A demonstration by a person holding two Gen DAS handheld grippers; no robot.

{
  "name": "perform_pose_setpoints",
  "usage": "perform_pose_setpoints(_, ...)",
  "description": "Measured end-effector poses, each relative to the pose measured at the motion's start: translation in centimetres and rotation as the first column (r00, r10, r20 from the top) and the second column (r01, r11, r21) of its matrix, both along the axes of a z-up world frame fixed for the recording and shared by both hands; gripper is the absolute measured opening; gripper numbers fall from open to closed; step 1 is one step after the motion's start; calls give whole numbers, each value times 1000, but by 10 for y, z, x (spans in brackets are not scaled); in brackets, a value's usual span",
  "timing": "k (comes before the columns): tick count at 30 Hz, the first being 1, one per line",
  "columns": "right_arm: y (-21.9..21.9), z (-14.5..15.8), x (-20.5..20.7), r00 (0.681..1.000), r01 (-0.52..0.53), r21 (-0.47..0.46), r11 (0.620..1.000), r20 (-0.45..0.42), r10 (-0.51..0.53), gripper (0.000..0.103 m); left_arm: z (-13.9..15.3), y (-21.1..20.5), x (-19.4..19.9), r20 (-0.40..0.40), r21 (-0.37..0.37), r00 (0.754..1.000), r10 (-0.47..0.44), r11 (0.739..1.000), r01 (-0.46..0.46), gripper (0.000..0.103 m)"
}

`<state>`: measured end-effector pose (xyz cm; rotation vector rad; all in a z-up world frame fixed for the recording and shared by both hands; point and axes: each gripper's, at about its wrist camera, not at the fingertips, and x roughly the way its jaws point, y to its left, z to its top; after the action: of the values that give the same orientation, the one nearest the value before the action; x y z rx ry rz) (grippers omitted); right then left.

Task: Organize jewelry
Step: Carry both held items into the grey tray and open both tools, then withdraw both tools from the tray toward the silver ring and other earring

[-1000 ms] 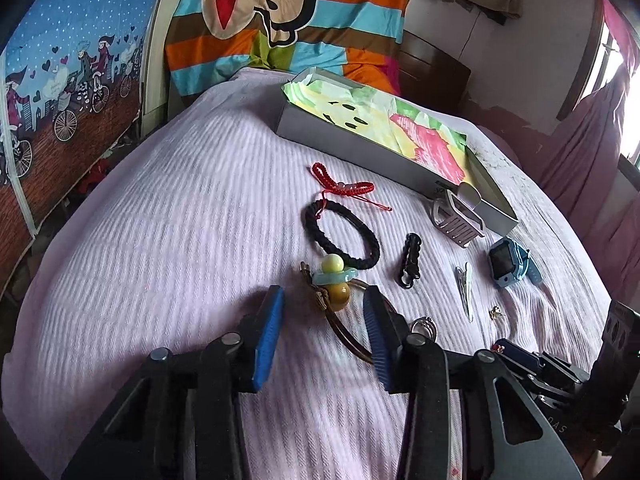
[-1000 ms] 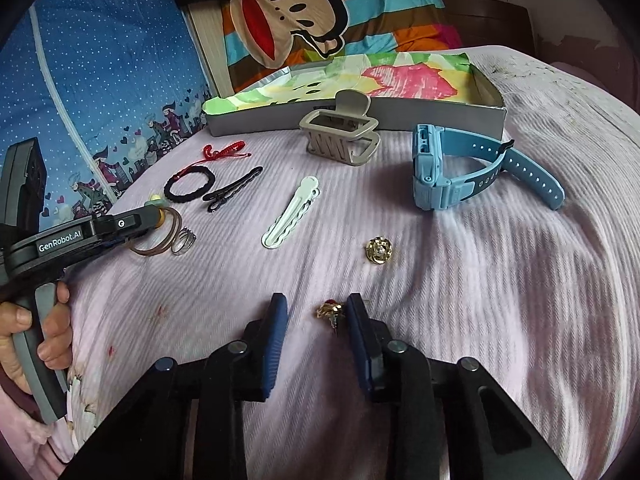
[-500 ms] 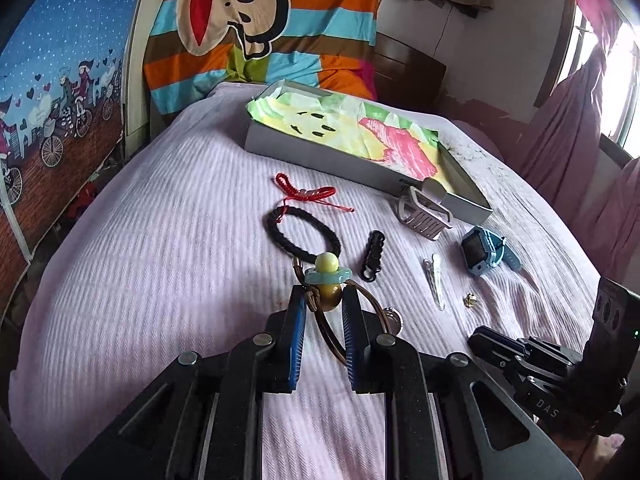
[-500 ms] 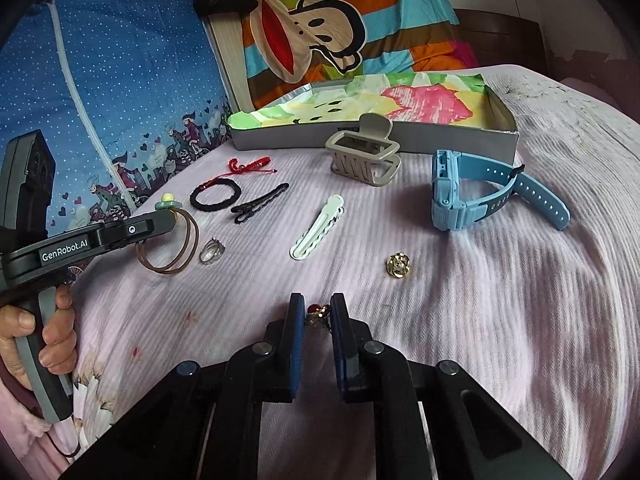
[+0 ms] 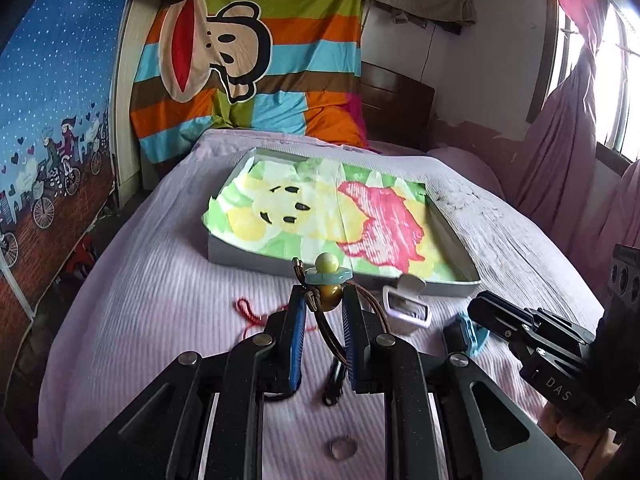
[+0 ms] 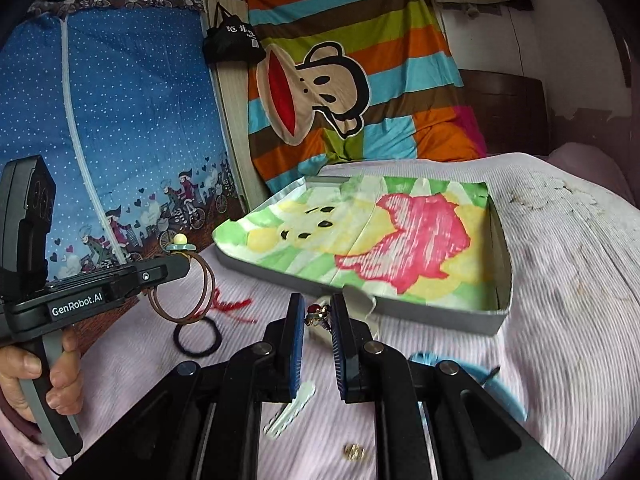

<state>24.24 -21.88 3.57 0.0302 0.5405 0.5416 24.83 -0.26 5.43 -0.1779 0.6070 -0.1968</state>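
A: Left gripper (image 5: 323,300) is hanging in the air above the bed (image 5: 152,280), fingers clamped on the amber bead of the beaded bracelet (image 5: 329,280), brown cord loop dangling below.

B: And the right gripper (image 6: 317,314) is pinching the small red-and-gold earring (image 6: 319,313) between its blue pads, raised just in front of the grey tray (image 6: 500,312).

A: The tray is sitting on the purple cover, lined with a cartoon-print cloth (image 5: 332,216).

B: Down on the cover, I'm seeing the red cord (image 6: 230,305) beside the black hair tie (image 6: 197,338), a white hair clip (image 6: 290,410), and a gold stud (image 6: 354,451) nearest the camera.

A: The beige claw clip (image 5: 406,304) is lying just beside the tray's near wall.
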Motion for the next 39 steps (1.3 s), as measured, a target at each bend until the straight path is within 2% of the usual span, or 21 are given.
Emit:
perform_pose_setpoints(7, 9, -10, 71, 997, 46, 19, 999, -58, -45, 13, 1, 12, 70, -18, -29, 999, 49, 998, -50, 15)
perform_pose_setpoints(14, 11, -35, 113, 984, 84, 7, 996, -155, -82, 13, -26, 16, 117, -103, -18, 991, 86, 996, -88, 15)
perform_pose_setpoints(22, 18, -47, 131, 965, 66, -47, 997, -249, -76, 13, -54, 17, 138, -187, -4, 977, 99, 995, -101, 15)
perform_pose_setpoints(25, 21, -51, 134, 958, 51, -77, 996, -279, -71, 13, -56, 14, 137, -177, 14, 980, 96, 995, -94, 15)
perform_pose_setpoints(29, 21, -51, 132, 957, 46, -73, 996, -283, -65, 14, -57, 11, 133, -170, 22, 982, 89, 996, -87, 15)
perform_pose_setpoints(32, 14, -45, 125, 966, 61, -44, 997, -248, -70, 36, -55, 13, 127, -154, 2, 984, 87, 996, -87, 19)
perform_pose_setpoints(33, 11, -43, 121, 972, 68, -42, 997, -222, -76, 43, -53, 15, 124, -144, -7, 986, 88, 996, -90, 29)
perform_pose_setpoints(34, 9, -39, 117, 978, 73, -39, 997, -195, -79, 44, -51, 16, 120, -130, -15, 987, 92, 995, -95, 39)
perform_pose_setpoints(36, 2, -31, 108, 984, 90, -22, 996, -154, -92, 45, -45, 19, 111, -98, -26, 990, 104, 994, -107, 45)
perform_pose_setpoints(38, -7, -24, 97, 986, 111, 16, 994, -125, -108, 54, -39, 21, 101, -75, -40, 991, 106, 993, -109, 46)
perform_pose_setpoints(39, -12, -21, 90, 987, 121, 32, 992, -106, -117, 61, -37, 22, 96, -68, -45, 991, 113, 992, -116, 49)
